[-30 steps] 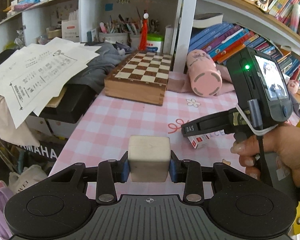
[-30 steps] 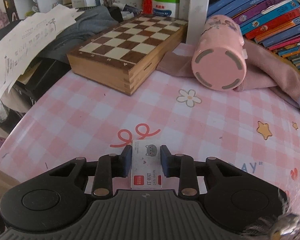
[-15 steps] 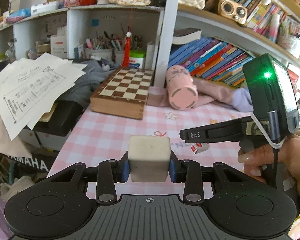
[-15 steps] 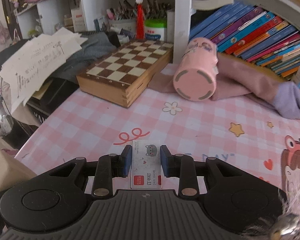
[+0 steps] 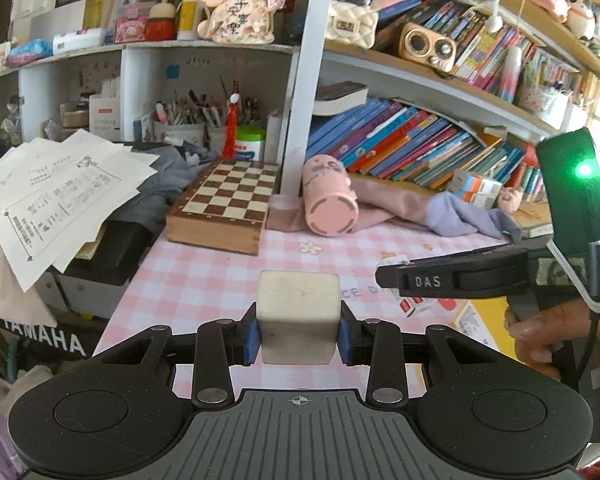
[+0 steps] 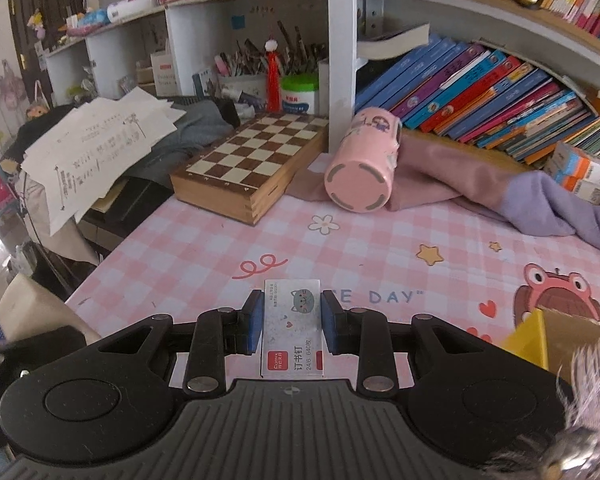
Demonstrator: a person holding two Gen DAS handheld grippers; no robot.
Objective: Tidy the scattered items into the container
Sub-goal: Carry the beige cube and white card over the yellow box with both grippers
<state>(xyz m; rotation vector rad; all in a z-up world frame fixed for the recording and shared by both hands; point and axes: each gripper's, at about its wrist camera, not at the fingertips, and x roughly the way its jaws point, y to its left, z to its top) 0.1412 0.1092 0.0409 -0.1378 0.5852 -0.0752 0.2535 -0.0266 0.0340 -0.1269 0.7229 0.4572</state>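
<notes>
My left gripper (image 5: 298, 334) is shut on a cream cube eraser (image 5: 298, 312) and holds it above the pink checked tablecloth (image 5: 204, 280). My right gripper (image 6: 292, 326) is shut on a small white staple box (image 6: 293, 334) with a cat print, also held above the cloth. In the left wrist view the right gripper (image 5: 410, 292) shows from the side, with the staple box (image 5: 414, 306) under its fingers. A yellow cardboard container (image 6: 548, 340) shows at the right edge of the right wrist view; its corner also shows in the left wrist view (image 5: 474, 322).
A wooden chessboard box (image 6: 252, 160) sits at the back left. A pink cup (image 6: 362, 166) lies on its side on pink and purple cloth (image 6: 500, 188). Books (image 6: 480, 92) fill the shelf behind. Papers (image 6: 96, 148) overhang the table's left edge.
Both grippers have risen and pulled back from the table with their items still held; more of the shelves and the yellow container have come into view.
</notes>
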